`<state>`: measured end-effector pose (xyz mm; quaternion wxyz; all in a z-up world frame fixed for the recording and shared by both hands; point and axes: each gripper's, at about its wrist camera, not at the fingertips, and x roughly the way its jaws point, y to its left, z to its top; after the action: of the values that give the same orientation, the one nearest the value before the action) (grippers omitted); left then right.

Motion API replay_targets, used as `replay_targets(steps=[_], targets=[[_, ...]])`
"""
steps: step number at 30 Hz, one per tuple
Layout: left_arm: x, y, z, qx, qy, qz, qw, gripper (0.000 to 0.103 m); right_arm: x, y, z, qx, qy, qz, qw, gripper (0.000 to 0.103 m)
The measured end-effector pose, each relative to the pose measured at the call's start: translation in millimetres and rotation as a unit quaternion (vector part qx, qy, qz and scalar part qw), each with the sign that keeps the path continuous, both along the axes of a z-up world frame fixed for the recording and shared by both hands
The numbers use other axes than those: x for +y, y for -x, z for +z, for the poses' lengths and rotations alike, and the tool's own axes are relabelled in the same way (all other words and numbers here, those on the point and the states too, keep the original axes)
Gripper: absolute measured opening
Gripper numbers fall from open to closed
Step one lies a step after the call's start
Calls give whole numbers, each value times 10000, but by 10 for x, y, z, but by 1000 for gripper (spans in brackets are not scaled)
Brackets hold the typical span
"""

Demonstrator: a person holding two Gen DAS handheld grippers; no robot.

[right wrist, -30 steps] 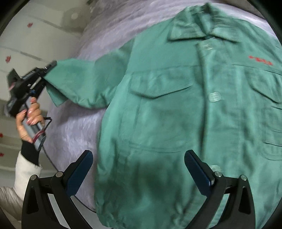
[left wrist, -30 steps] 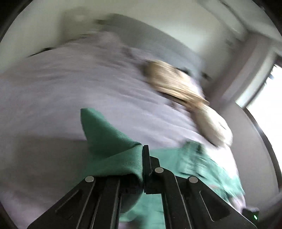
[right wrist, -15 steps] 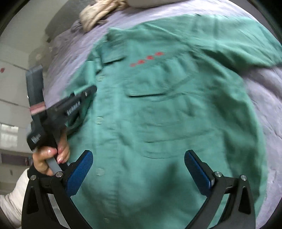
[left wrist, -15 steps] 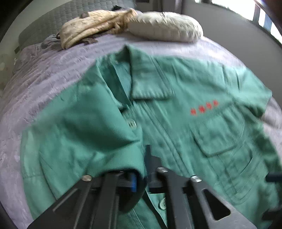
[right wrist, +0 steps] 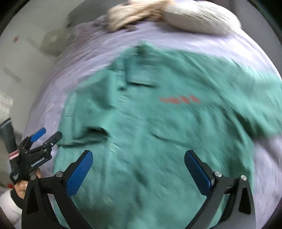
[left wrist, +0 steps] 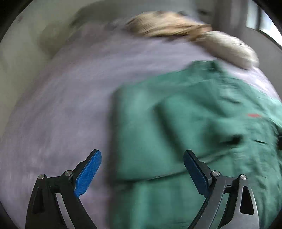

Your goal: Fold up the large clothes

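Observation:
A green button-up jacket (right wrist: 158, 126) with red lettering on the chest lies front up on a lilac bedspread (right wrist: 74, 58). Its left sleeve (left wrist: 141, 126) is folded in over the body. My left gripper (left wrist: 142, 167) hangs above the folded sleeve's left edge, its jaws opening wide with no cloth pinched between the blue pads. The same left gripper (right wrist: 46, 135) shows at the jacket's left side in the right wrist view, held by a hand. My right gripper (right wrist: 138, 167) is open above the jacket's lower front and holds nothing.
A beige garment (right wrist: 137, 12) and a pale pillow (right wrist: 202, 19) lie at the head of the bed. The bedspread (left wrist: 52, 105) runs bare to the left of the jacket. A white wall (right wrist: 21, 52) and cupboard stand beyond the bed's left edge.
My left gripper carried the sleeve across onto the jacket, let it go and opened. The right gripper swung over the jacket and stayed open.

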<state>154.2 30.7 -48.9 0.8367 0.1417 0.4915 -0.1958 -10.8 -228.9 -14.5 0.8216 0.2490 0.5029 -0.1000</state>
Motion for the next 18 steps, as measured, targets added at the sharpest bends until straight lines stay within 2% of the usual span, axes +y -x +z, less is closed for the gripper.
replay_targets(steps=[3, 6, 8, 10, 12, 13, 14, 15, 16, 17, 18], targets=[[390, -261, -222, 446, 251, 605, 9969, 95, 451, -609, -15, -158, 266, 750, 9967, 103], [558, -359, -452, 743, 338, 770, 9937, 95, 857, -1129, -196, -112, 527, 1224, 9910, 103], [619, -360, -586, 931, 435, 863, 9909, 95, 1074, -1349, -375, 53, 772, 1438, 9866, 103], [655, -338, -634, 929, 512, 862, 9906, 95, 1262, -1570, -638, 463, 1267, 1560, 9785, 103], [650, -321, -648, 888, 433, 803, 9919, 95, 1341, -1664, -838, 797, 1794, 1564, 9680, 93], [649, -307, -650, 855, 407, 784, 9924, 95, 1321, -1638, -805, 685, 1781, 1528, 9697, 68], [657, -299, -654, 832, 395, 770, 9928, 95, 1291, -1606, -732, 585, 1788, 1462, 9712, 20], [645, -299, -657, 832, 396, 759, 9929, 95, 1196, -1551, -596, 493, 1832, 1241, 9740, 15], [639, -309, -663, 837, 398, 749, 9929, 95, 1079, -1478, -467, 277, 1613, 1040, 9810, 15], [641, -309, -669, 845, 400, 737, 9929, 95, 855, -1342, -306, -59, 1181, 720, 9904, 15], [650, -306, -668, 845, 400, 720, 9930, 95, 656, -1215, -193, -202, 1002, 393, 9940, 15]])
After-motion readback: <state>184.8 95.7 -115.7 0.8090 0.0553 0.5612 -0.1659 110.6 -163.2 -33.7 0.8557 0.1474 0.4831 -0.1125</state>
